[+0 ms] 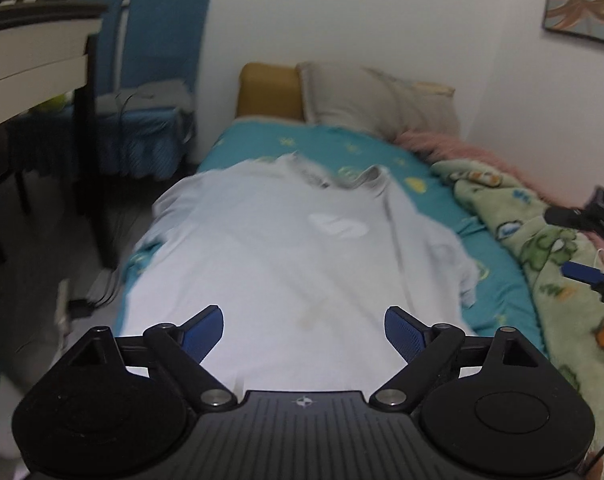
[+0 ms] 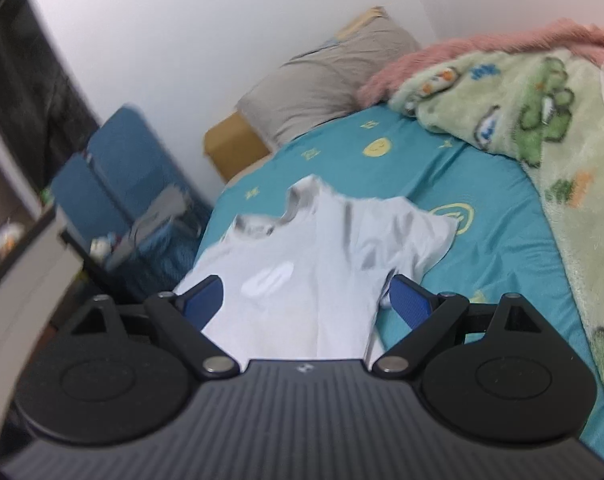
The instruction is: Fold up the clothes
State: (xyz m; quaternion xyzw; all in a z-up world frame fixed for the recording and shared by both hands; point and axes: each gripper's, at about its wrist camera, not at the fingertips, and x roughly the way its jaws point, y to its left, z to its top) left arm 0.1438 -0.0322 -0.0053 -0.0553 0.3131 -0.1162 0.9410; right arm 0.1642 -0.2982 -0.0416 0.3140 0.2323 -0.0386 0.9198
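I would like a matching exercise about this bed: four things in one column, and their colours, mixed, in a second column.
Things:
1. T-shirt
2. Sheet
3. Pillow
4. Blanket

Colours:
A. grey-beige
B. green with cartoon prints
C. white
D. teal with yellow prints

Pairs: 1-C, 2-D, 3-A, 4-B
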